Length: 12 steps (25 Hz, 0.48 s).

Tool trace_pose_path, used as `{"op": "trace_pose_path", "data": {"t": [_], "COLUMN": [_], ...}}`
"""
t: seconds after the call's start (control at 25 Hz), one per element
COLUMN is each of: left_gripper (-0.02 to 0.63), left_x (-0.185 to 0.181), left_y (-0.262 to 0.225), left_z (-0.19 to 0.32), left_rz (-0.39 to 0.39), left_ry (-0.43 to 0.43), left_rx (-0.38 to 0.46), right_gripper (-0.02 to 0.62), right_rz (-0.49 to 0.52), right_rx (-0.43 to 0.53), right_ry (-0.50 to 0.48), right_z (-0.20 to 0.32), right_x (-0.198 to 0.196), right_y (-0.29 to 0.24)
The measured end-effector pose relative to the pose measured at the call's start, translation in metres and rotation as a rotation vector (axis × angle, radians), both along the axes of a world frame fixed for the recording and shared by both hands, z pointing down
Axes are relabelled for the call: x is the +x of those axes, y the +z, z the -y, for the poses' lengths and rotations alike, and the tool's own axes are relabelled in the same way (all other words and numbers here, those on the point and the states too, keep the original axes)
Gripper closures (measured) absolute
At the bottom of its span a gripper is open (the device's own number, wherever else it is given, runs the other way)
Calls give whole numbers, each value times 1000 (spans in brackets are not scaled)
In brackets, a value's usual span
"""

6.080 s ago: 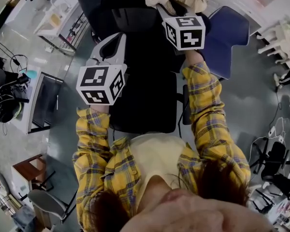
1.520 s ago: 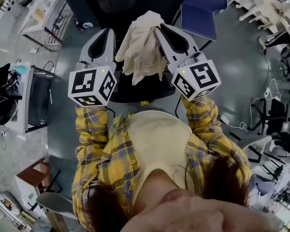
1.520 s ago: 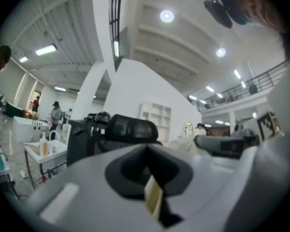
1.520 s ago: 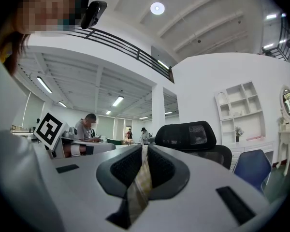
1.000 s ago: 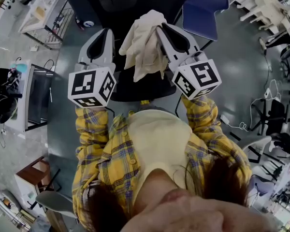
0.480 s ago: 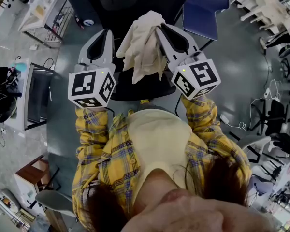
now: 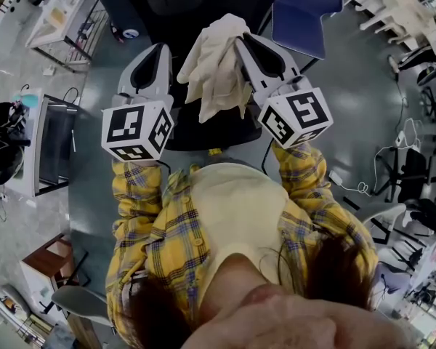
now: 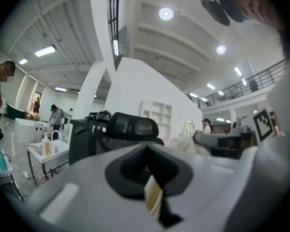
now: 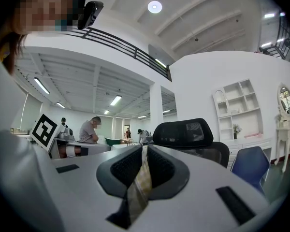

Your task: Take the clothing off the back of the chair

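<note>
Room: open workshop hall with a grey floor (image 7: 363, 100).
Chair: black mesh office chair (image 7: 203, 2), nothing draped over its back.
Garment: crumpled cream cloth garment (image 7: 218, 67), hanging clear above the seat.
Right gripper (image 7: 240, 41): jaws pinched on the garment's top.
Left gripper (image 7: 158, 48): jaws together, empty, just beside the cloth.
Progress: removal looks done; 1 step, setting it aside, may remain.

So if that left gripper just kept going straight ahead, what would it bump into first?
Most likely the chair's black headrest, which sits almost dead ahead of the left gripper. How far off it is, the pictures don't really show.
</note>
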<state>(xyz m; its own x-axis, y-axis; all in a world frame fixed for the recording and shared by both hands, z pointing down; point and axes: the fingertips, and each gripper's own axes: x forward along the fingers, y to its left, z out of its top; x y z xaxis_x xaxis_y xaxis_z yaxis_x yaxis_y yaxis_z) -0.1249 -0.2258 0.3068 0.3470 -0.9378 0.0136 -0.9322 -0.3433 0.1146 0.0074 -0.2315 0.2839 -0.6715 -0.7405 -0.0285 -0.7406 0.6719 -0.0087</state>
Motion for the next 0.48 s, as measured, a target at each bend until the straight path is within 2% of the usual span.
{"op": "trace_pose_path", "data": {"t": [0.48], "left_gripper": [601], "left_x": [10], "left_y": [6], "left_z": [2], "left_rz": [7], "left_ry": [35], "left_rx": [-13], "right_gripper": [557], "right_rz": [-2], "right_rx": [-8], "right_ry": [10], "right_z": [-1], "right_x": [5], "right_y": [3]}}
